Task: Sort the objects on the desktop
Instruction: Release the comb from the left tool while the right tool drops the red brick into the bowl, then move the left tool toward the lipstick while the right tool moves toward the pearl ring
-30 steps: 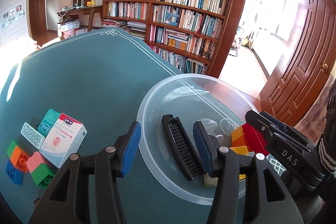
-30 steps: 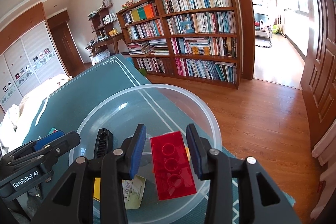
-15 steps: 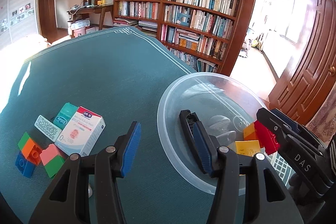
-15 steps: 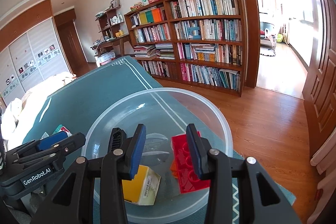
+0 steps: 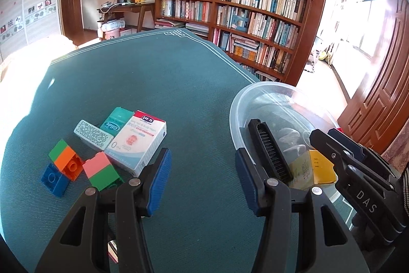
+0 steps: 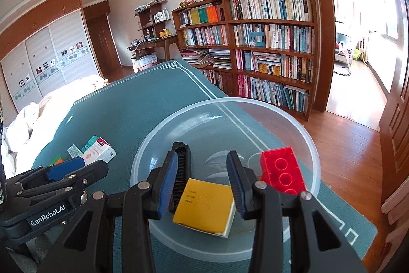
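Note:
A clear plastic bowl (image 6: 294, 124) stands on the green table at its right edge; it also shows in the left wrist view (image 5: 237, 104). In it lie a red brick (image 6: 281, 170), a yellow box (image 6: 204, 206) and a black comb (image 6: 181, 165). My right gripper (image 6: 202, 181) is open and empty above the bowl's near side. My left gripper (image 5: 202, 178) is open and empty over the table, left of the bowl. On the table to its left lie a white baby-wash box (image 5: 138, 142), a teal box (image 5: 115, 119), a small grey box (image 5: 93, 134) and coloured bricks (image 5: 101, 170).
The table's right edge drops to a wooden floor (image 6: 352, 104). A bookshelf (image 5: 230, 17) stands beyond the far edge. A white heap of bedding (image 6: 25, 114) lies at the left.
The red brick has left my right gripper and lies in the bowl. My right gripper has drawn back. My left gripper has shifted left, away from the bowl toward the boxes and bricks.

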